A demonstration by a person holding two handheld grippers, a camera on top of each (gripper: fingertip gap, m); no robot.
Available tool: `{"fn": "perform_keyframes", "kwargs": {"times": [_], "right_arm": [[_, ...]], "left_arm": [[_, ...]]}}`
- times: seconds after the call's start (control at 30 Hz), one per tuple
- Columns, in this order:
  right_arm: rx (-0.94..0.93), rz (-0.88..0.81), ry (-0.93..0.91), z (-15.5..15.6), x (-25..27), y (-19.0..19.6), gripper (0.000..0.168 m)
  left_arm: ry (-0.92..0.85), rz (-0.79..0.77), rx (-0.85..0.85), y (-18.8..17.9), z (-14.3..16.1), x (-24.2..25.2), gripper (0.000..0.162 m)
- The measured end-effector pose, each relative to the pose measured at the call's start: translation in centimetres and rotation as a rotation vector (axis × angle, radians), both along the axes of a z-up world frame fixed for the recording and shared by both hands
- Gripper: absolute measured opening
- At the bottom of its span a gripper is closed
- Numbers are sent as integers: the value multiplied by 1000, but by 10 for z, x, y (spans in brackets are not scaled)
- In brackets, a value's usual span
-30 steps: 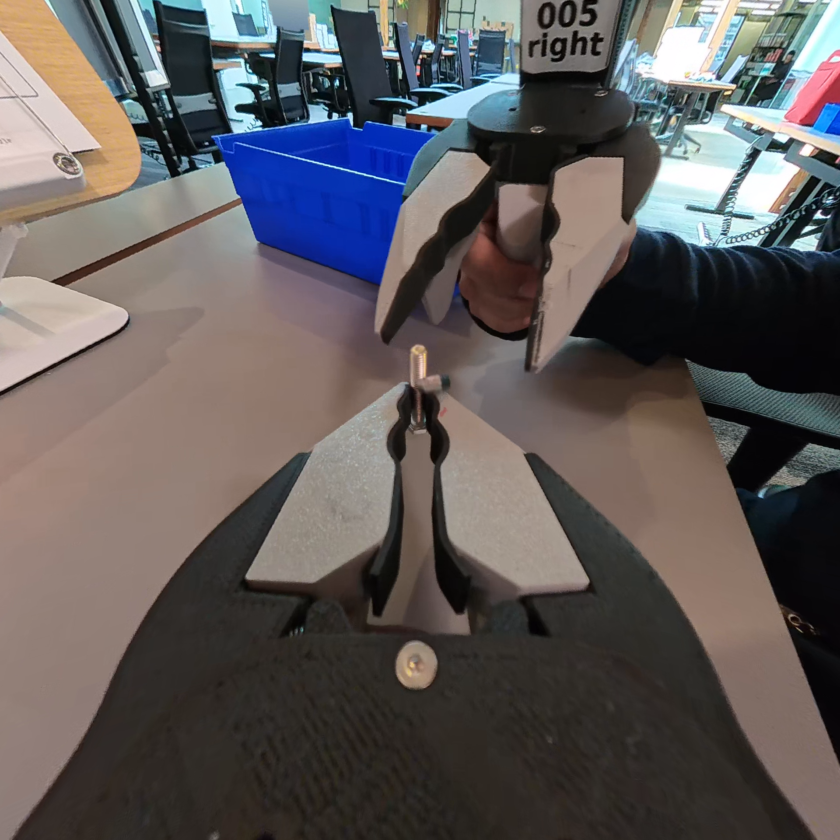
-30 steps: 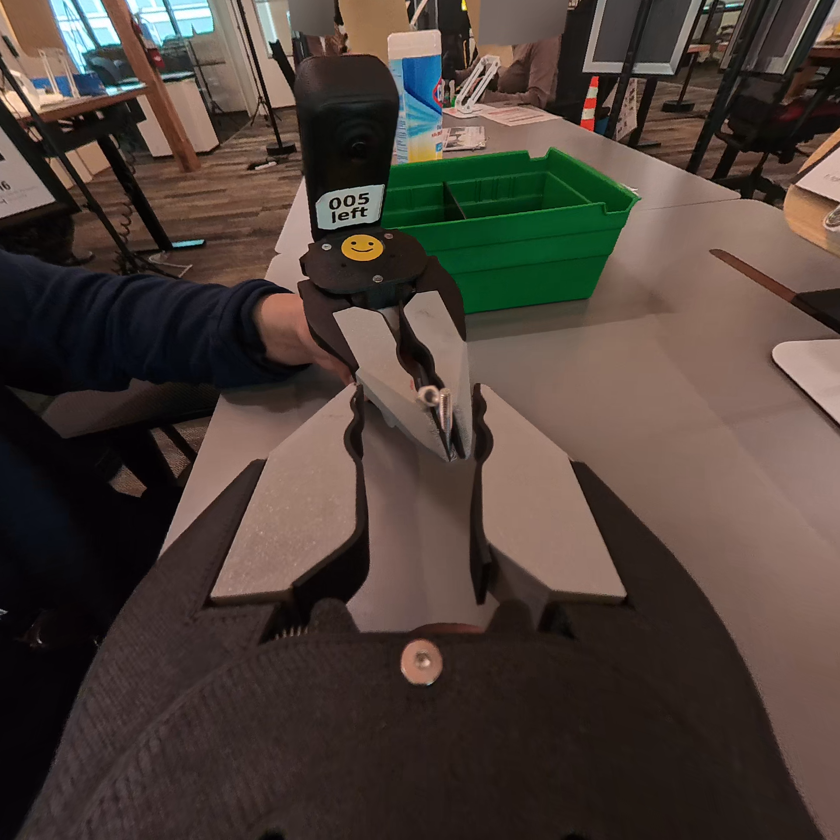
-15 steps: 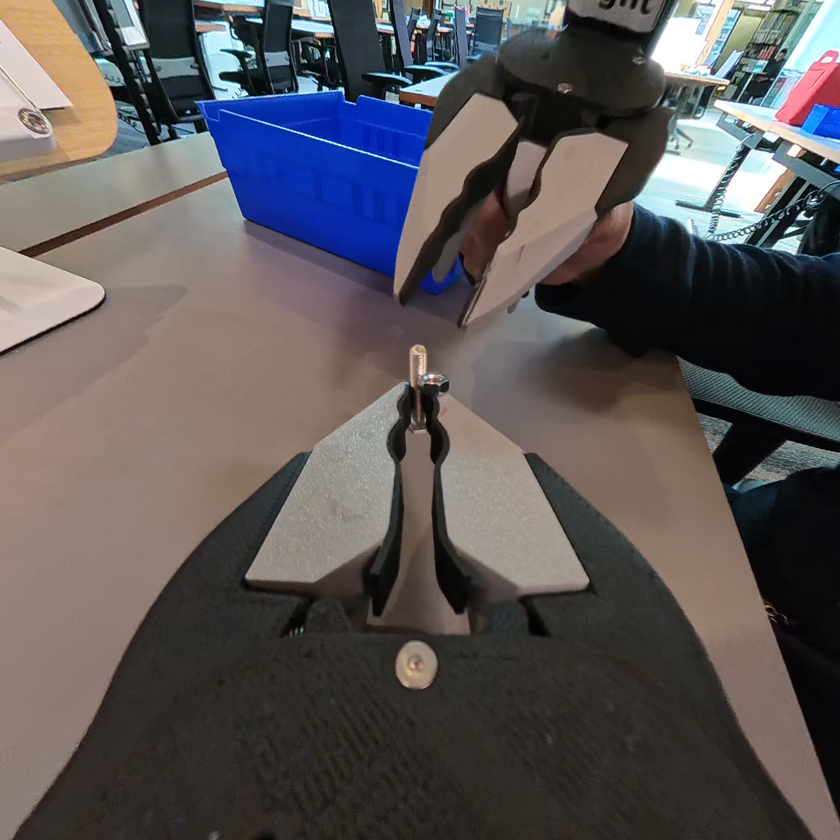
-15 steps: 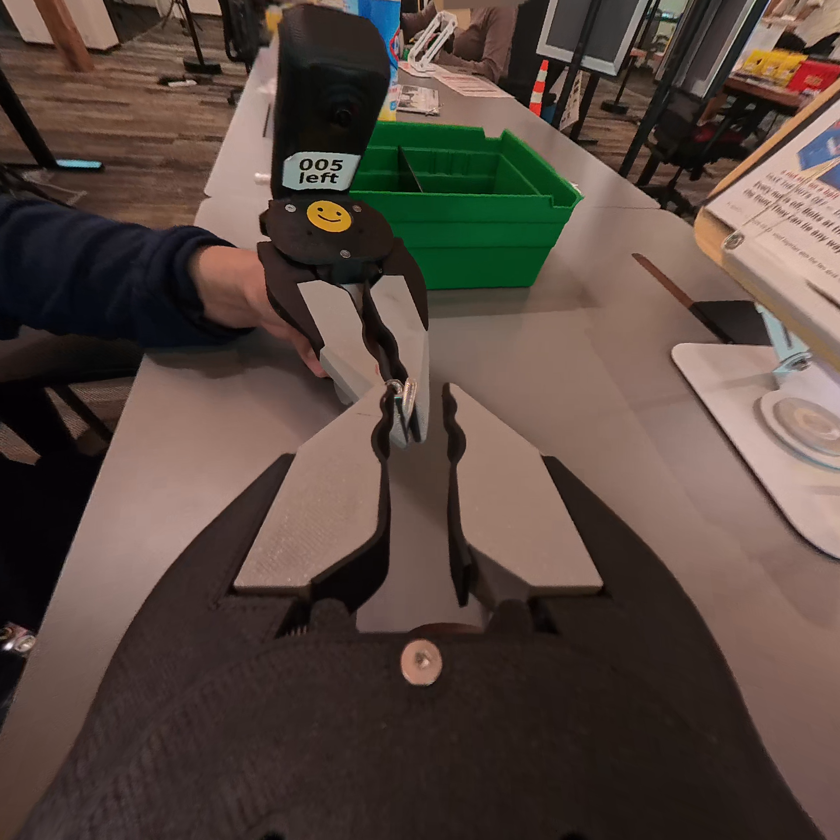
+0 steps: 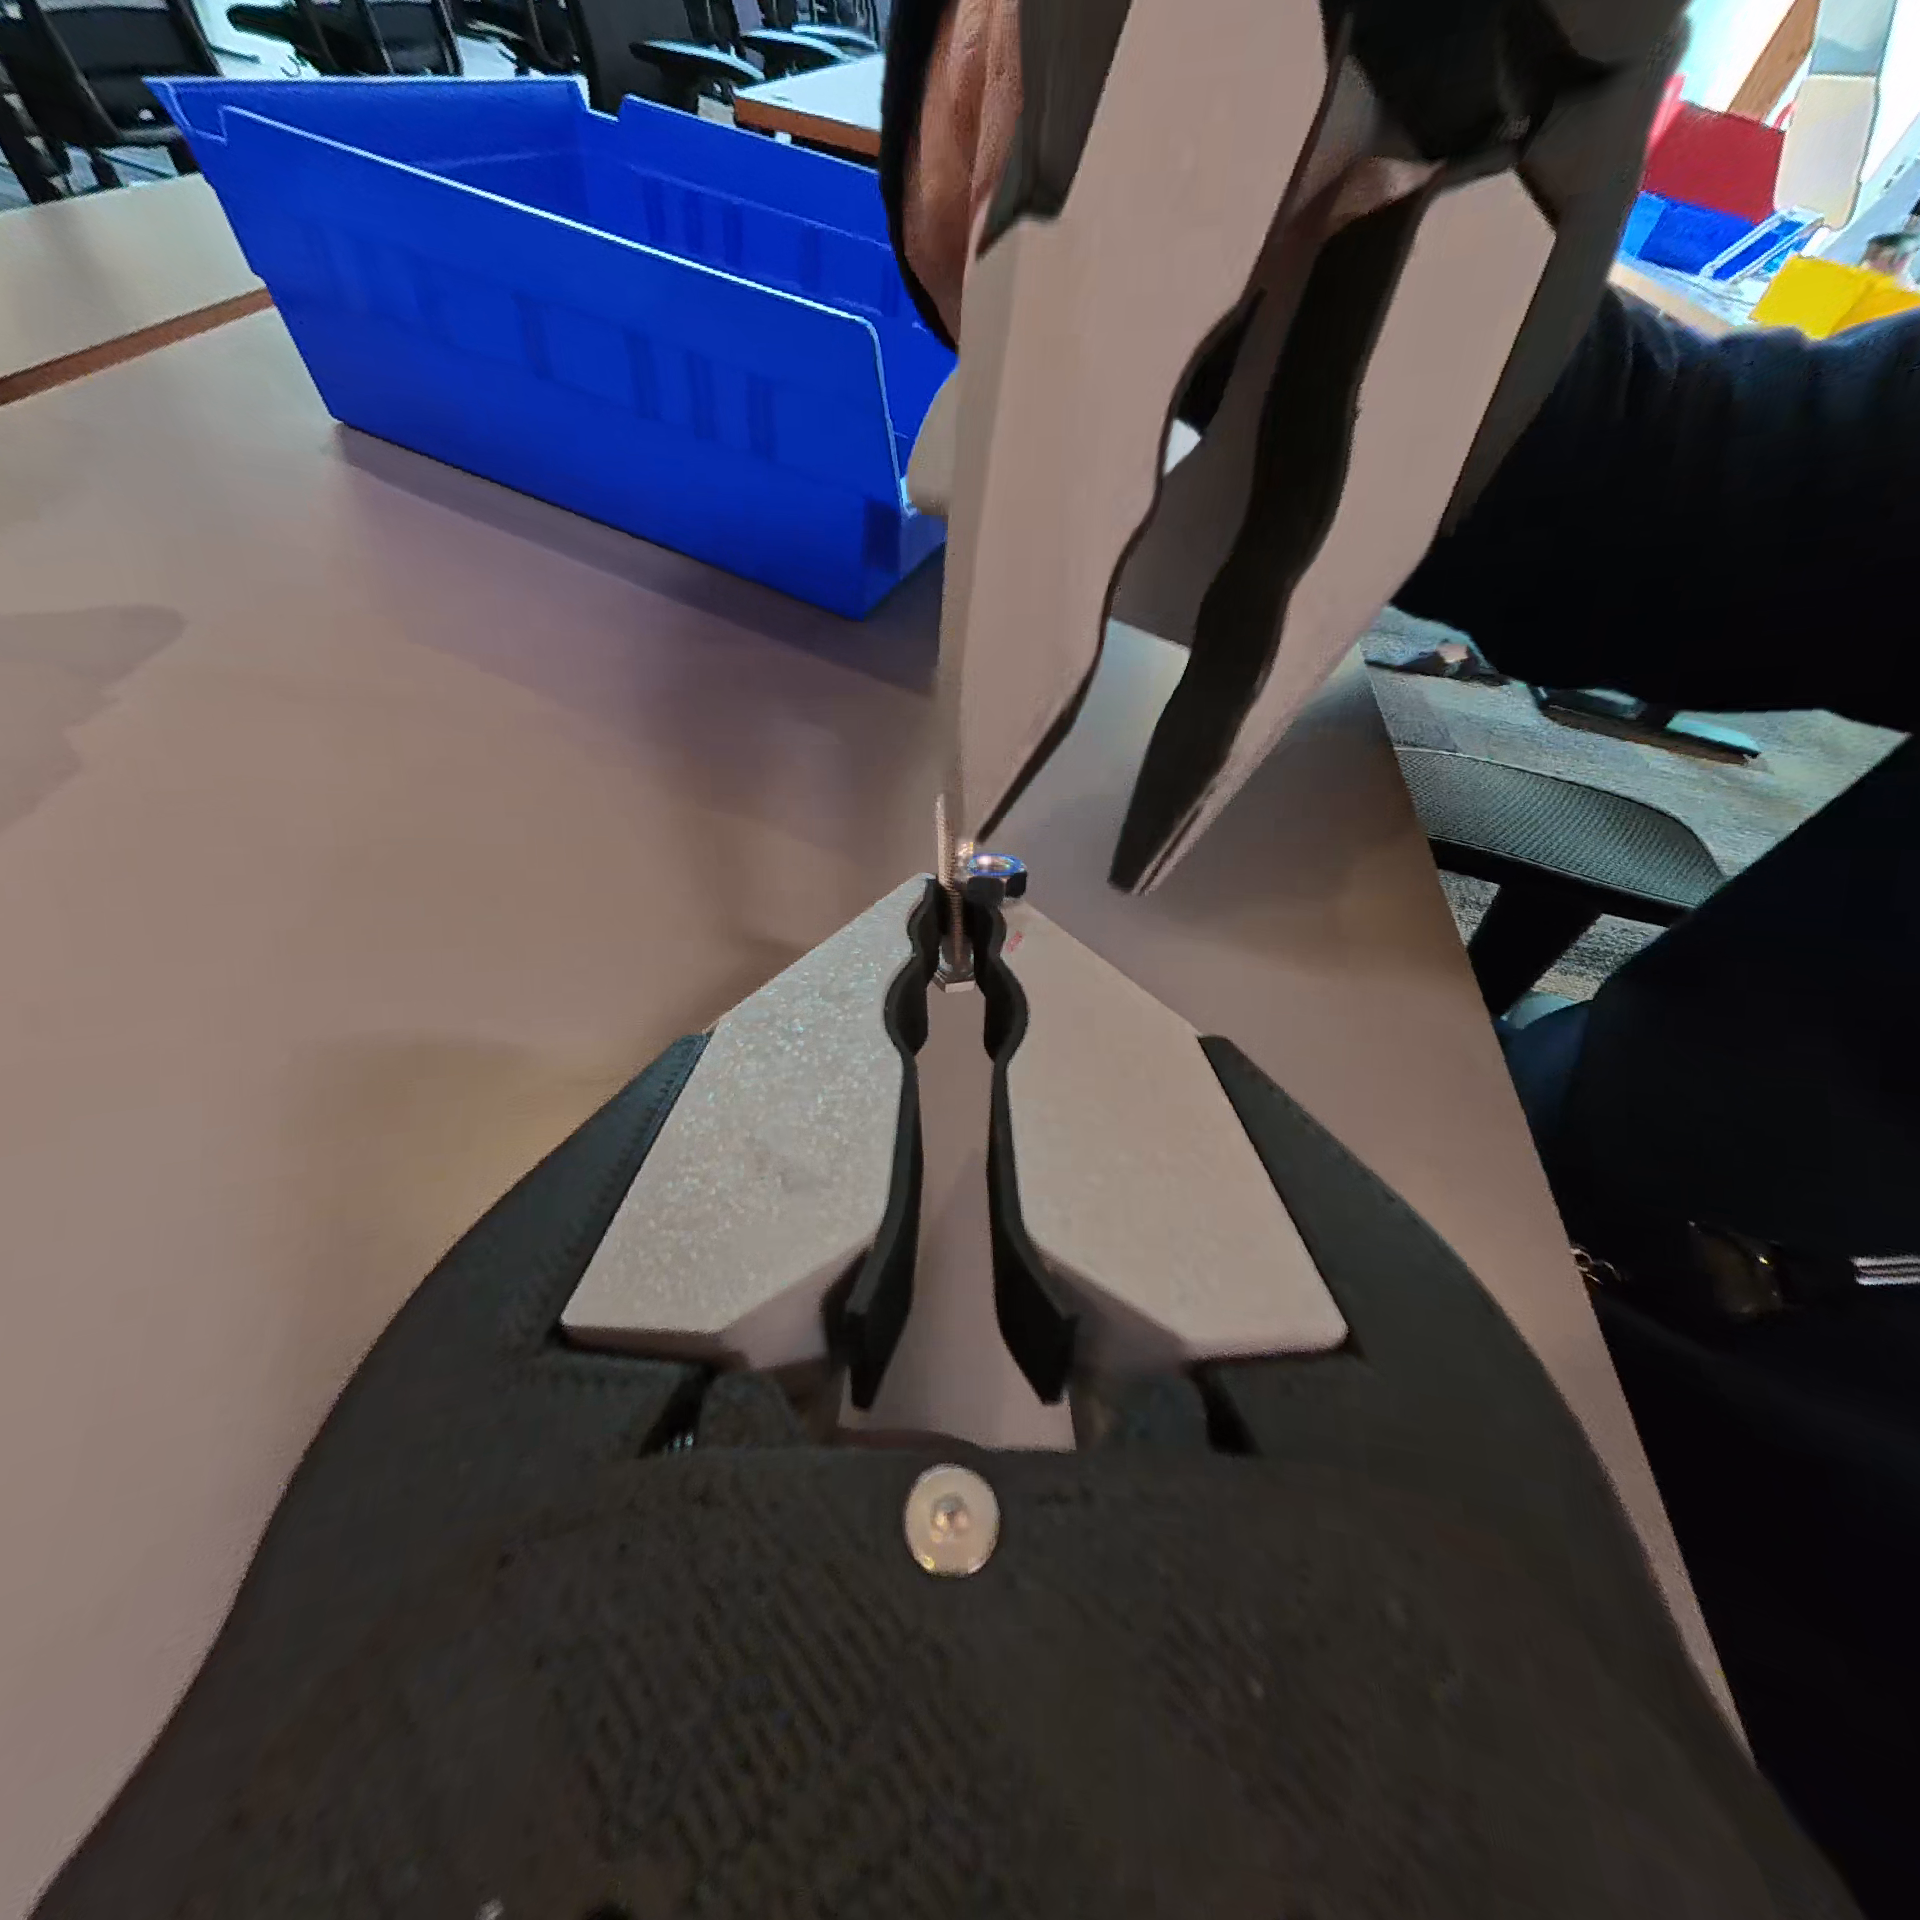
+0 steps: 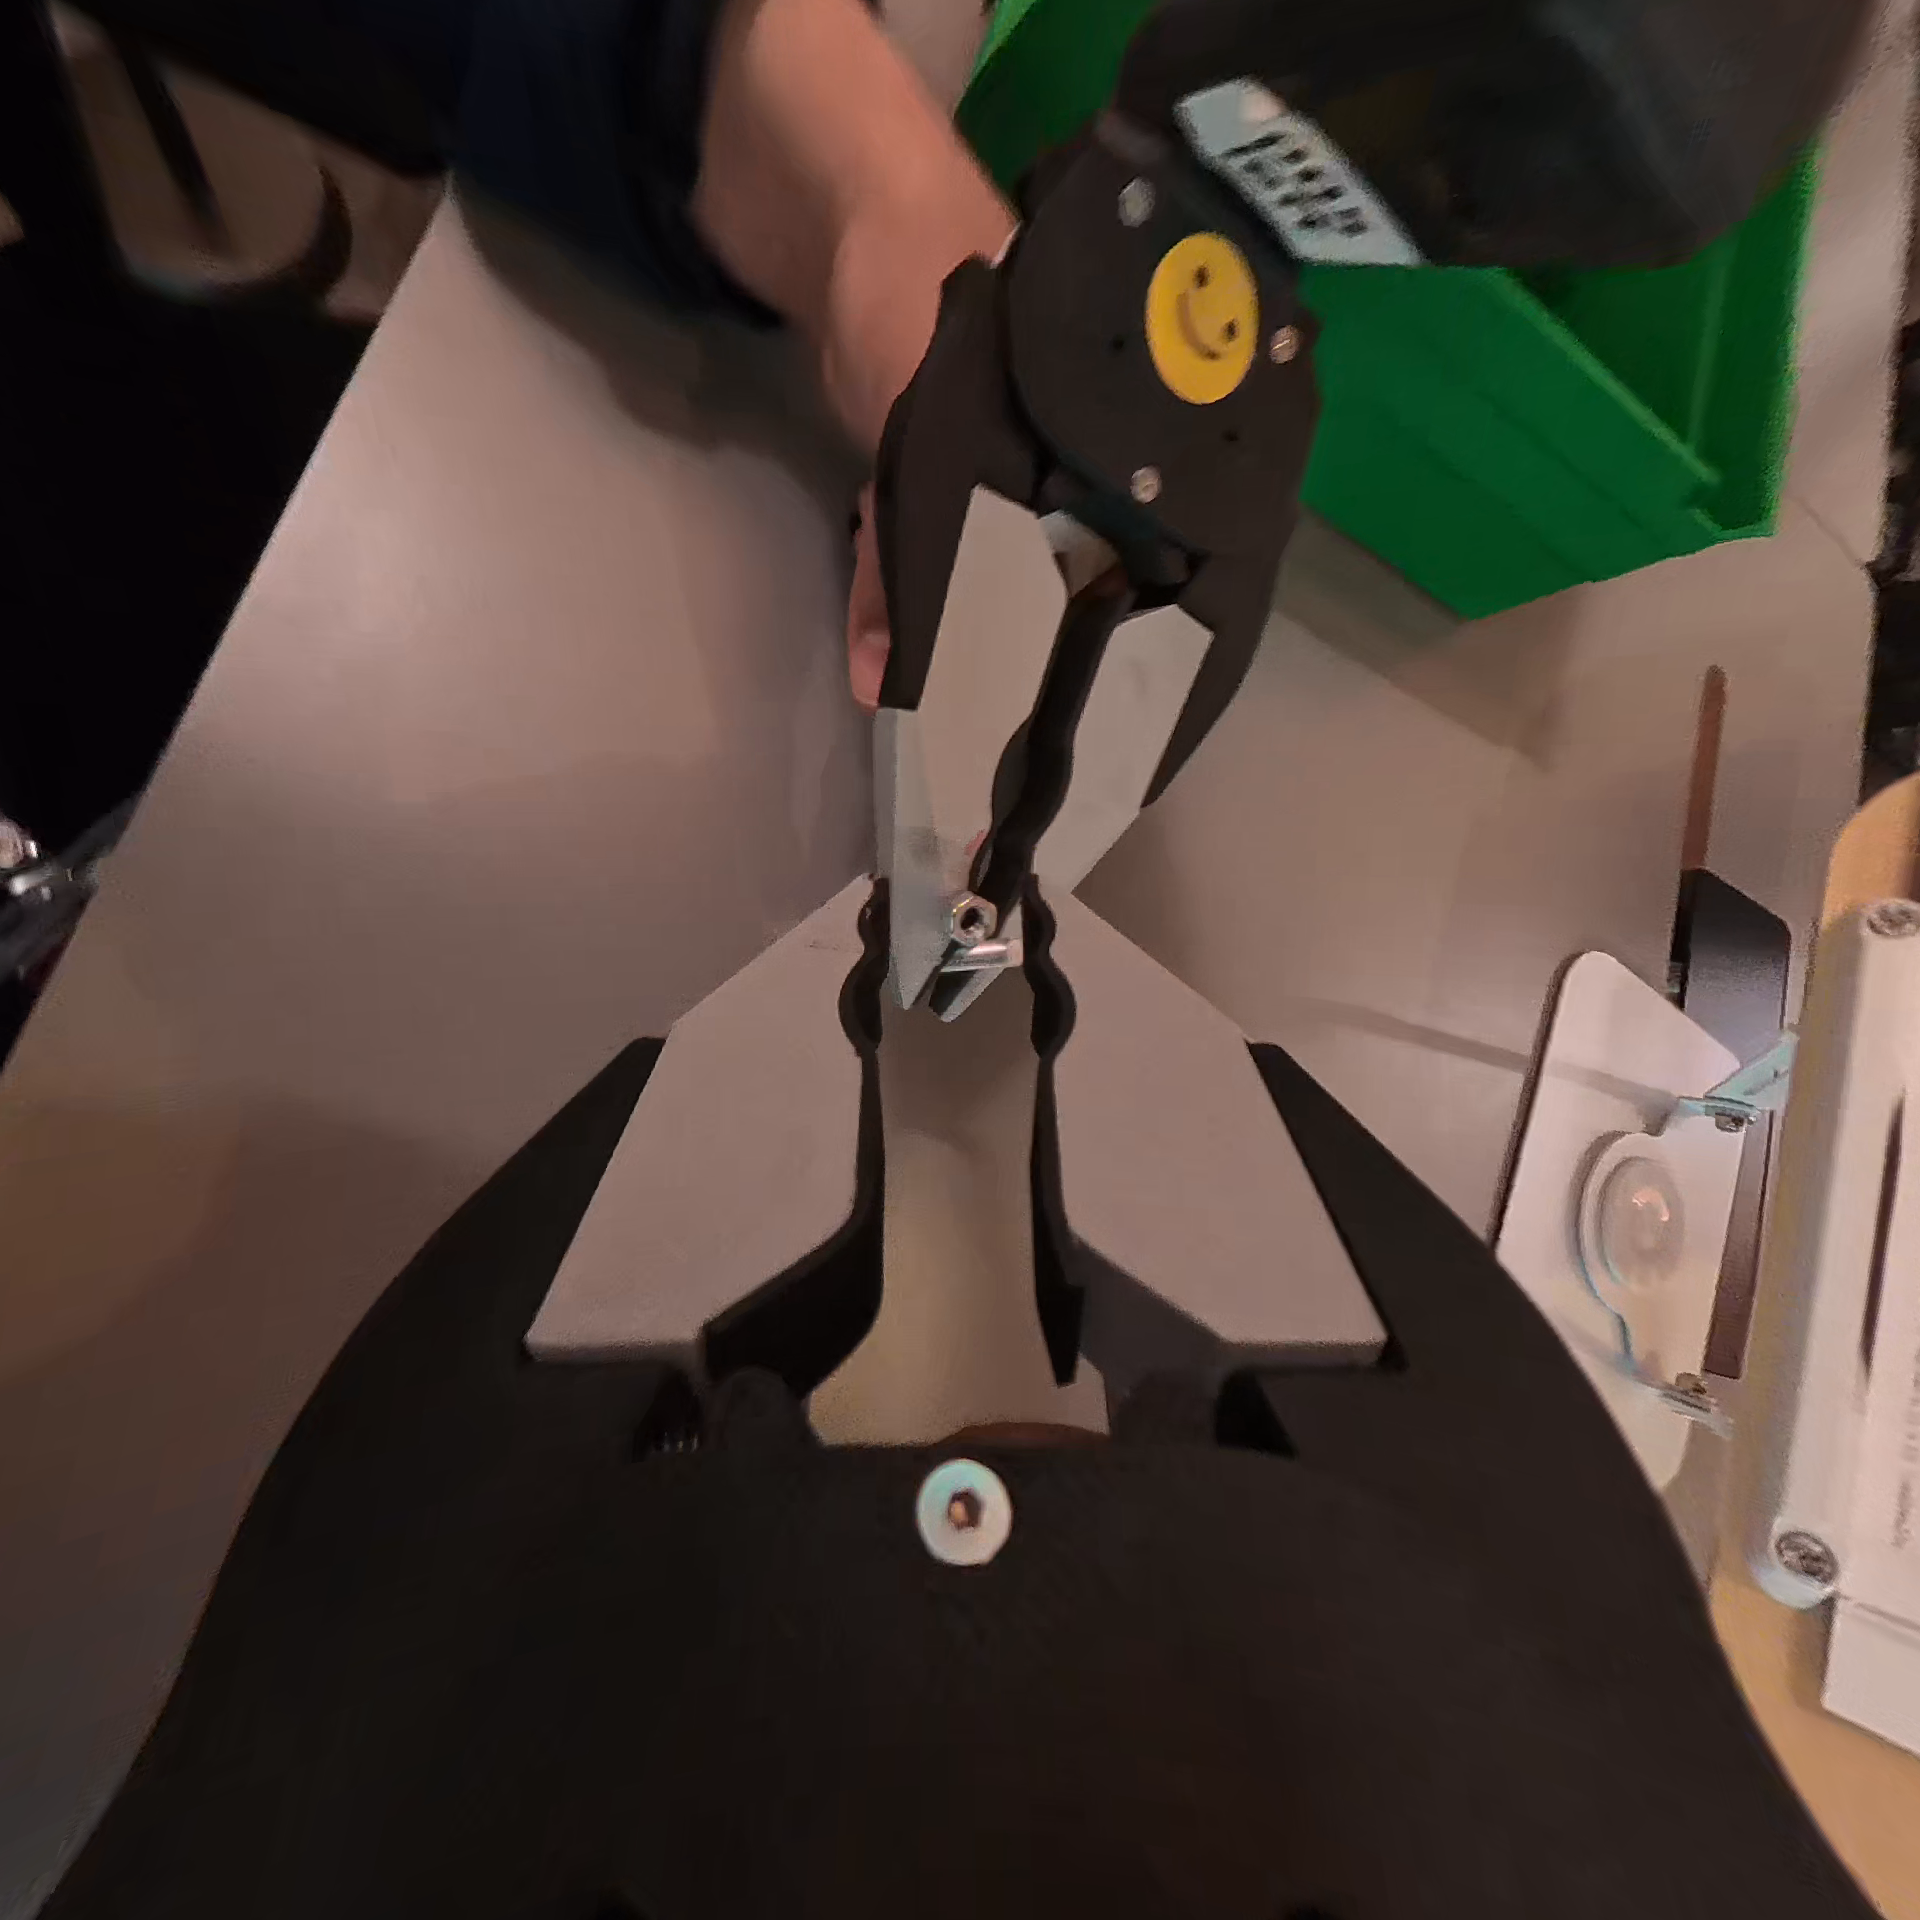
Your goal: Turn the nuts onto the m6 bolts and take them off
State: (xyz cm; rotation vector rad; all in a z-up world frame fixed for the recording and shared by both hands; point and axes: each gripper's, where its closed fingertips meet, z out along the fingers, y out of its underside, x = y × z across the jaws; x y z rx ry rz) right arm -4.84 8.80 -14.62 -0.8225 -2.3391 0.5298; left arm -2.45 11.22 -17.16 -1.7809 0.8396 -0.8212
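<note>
Bolt (image 5: 948,902) sits pinched in the left tool (image 5: 961,920); right tool (image 5: 1049,847) spread around its nut (image 5: 992,869).

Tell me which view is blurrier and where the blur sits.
Right wrist view: blurrier, smeared across the green plastic bin and the person's hand. Left wrist view: sharper; only the open right gripper overhead is soft; small silver hex nut stays crisp.

I'm looking at an open-plan office: black swivel chairs (image 5: 665,52) at desks behind; grey table (image 5: 416,831) carries a blue parts bin (image 5: 582,343).
</note>
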Motion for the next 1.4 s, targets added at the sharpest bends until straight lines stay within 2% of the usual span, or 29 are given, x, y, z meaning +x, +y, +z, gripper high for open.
{"fn": "perform_keyframes", "kwargs": {"times": [0.1, 0.2, 0.27, 0.5, 0.67, 0.9, 0.97, 1.17, 1.4], "right_arm": [[90, 22, -88, -14, 0, 2, 19], [100, 46, -142, -17, 3, 0, 17], [113, 57, -165, -19, 5, -1, 9], [114, 26, -138, -16, 7, 1, 7], [14, -26, -67, -8, 16, 0, 7], [46, -247, -325, -84, 52, 45, 7], [33, -266, -346, -92, 53, 47, 7], [-45, -286, -263, -73, 43, 47, 17], [-406, -333, -5, -17, 7, 32, 17]], "left_arm": [[13, -18, -6, -3, -2, 2, 4], [32, -36, -6, -6, -4, 3, 4], [43, -50, -14, -8, -6, 4, 4], [55, -37, -15, -6, -8, 3, 3], [128, 83, 5, 10, -15, -12, 4], [118, 196, 51, 24, -8, -27, 3], [115, 207, 61, 25, -7, -28, 3], [88, 192, 49, 24, -5, -27, 4], [90, 159, 52, 20, -5, -21, 3]]}}
